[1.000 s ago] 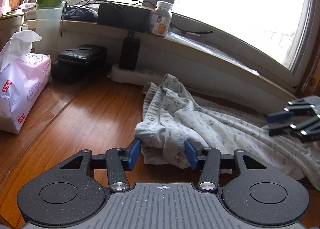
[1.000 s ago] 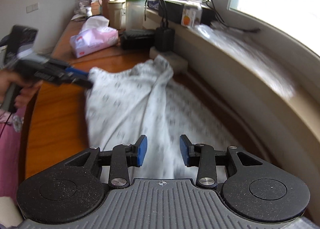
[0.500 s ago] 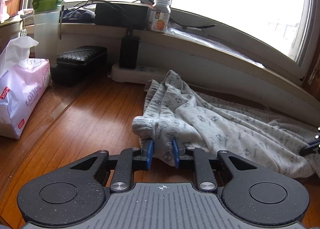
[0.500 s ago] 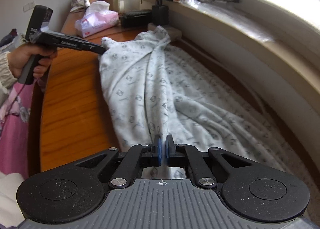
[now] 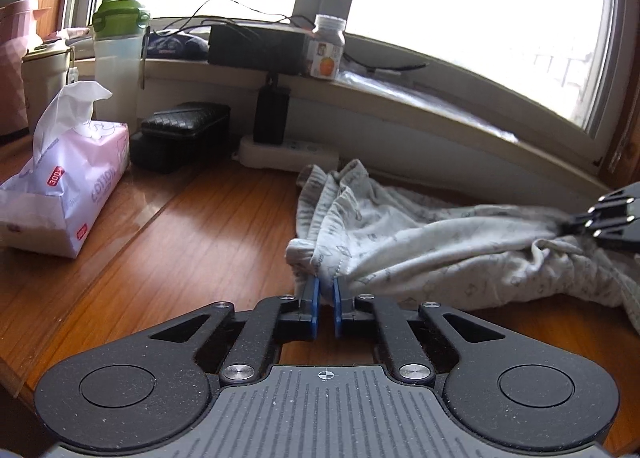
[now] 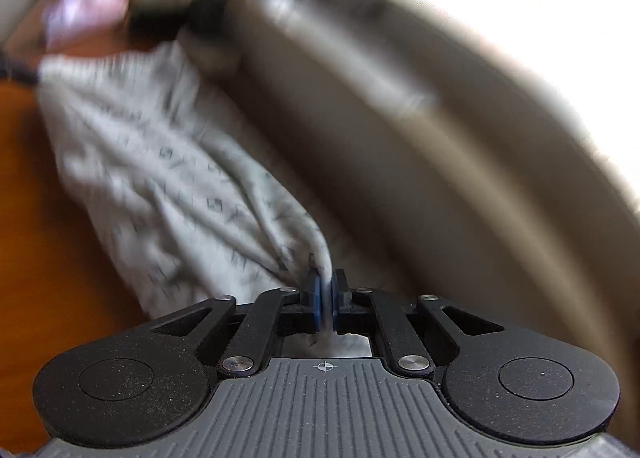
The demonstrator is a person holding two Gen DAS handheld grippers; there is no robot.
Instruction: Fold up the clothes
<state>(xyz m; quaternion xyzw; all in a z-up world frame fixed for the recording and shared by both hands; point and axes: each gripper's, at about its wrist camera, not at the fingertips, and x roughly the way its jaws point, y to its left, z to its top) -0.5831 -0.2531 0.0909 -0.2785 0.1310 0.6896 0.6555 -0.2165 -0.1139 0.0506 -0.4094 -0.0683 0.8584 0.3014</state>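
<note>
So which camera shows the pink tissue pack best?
The left wrist view. The pink tissue pack sits sharp and whole on the wooden table, a tissue poking from its top. In the right wrist view it is only a blurry pink smear far off.

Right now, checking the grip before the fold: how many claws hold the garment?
2. The left claw pinches the garment at its near hem; the right claw grips its far end.

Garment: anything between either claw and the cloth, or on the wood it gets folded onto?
Nothing visible. The left claw is shut on the garment at its near hem, and the right claw pinches its other end. The tissue pack and black case sit apart on the table, to the left.
</note>
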